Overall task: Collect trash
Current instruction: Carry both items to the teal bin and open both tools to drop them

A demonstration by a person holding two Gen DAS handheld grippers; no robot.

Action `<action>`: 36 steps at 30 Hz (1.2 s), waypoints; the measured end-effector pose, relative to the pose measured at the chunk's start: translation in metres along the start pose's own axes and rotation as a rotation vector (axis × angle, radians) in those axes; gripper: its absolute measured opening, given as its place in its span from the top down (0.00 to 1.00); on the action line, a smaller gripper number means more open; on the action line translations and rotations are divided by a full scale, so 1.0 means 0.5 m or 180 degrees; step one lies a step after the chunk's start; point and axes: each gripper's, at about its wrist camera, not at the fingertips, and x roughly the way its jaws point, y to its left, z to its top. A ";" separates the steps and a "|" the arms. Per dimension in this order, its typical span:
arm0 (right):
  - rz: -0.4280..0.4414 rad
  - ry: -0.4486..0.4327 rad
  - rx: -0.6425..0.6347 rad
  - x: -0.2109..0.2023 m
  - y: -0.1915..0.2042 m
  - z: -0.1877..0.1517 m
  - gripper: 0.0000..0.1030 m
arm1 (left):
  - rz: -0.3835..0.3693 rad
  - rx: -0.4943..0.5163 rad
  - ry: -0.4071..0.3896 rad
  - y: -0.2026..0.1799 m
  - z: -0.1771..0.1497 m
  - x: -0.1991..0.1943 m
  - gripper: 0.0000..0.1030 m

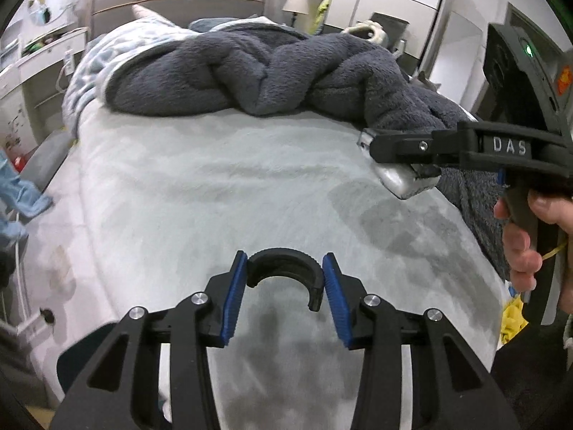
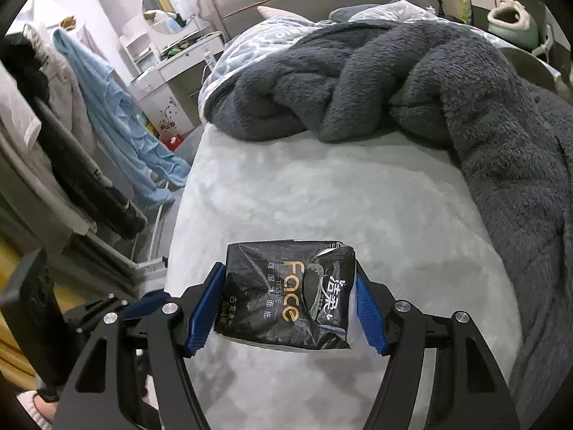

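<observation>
A black curved plastic piece [image 1: 283, 268], shaped like a half ring, sits between the blue pads [image 1: 234, 294] of my left gripper [image 1: 284, 268], which is shut on it just above the pale bed sheet [image 1: 200, 186]. In the right wrist view my right gripper [image 2: 288, 308] is shut on a crumpled black tissue pack [image 2: 286, 294] with gold "Face" lettering, held above the sheet [image 2: 322, 186]. The left wrist view shows the right gripper [image 1: 390, 165] from the side at the right edge, with the silvery tissue pack [image 1: 397, 179] in it and a hand [image 1: 519, 236] on its grip.
A bunched dark grey fleece blanket [image 1: 272, 68] covers the far and right part of the bed [image 2: 483, 114]. Clothes and a light blue garment [image 2: 118, 114] hang on a rack at the left, beside a dressing table with a round mirror [image 2: 168, 5]. Something yellow [image 1: 512, 319] lies by the bed's right edge.
</observation>
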 end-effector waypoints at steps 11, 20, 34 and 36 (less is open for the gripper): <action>0.0038 0.0034 -0.0308 -0.011 0.105 -0.065 0.33 | 0.0291 -0.0331 -0.0112 0.056 -0.044 -0.087 0.56; 0.0132 0.0094 -0.0532 0.014 0.192 -0.076 0.33 | 0.0495 -0.0521 -0.0045 0.130 -0.081 -0.099 0.56; 0.0328 0.0193 -0.0955 0.082 0.328 -0.077 0.33 | 0.0731 -0.0917 0.0202 0.267 -0.148 -0.127 0.56; 0.0362 0.0195 -0.0994 0.086 0.342 -0.077 0.33 | 0.0737 -0.0984 0.0262 0.286 -0.161 -0.126 0.56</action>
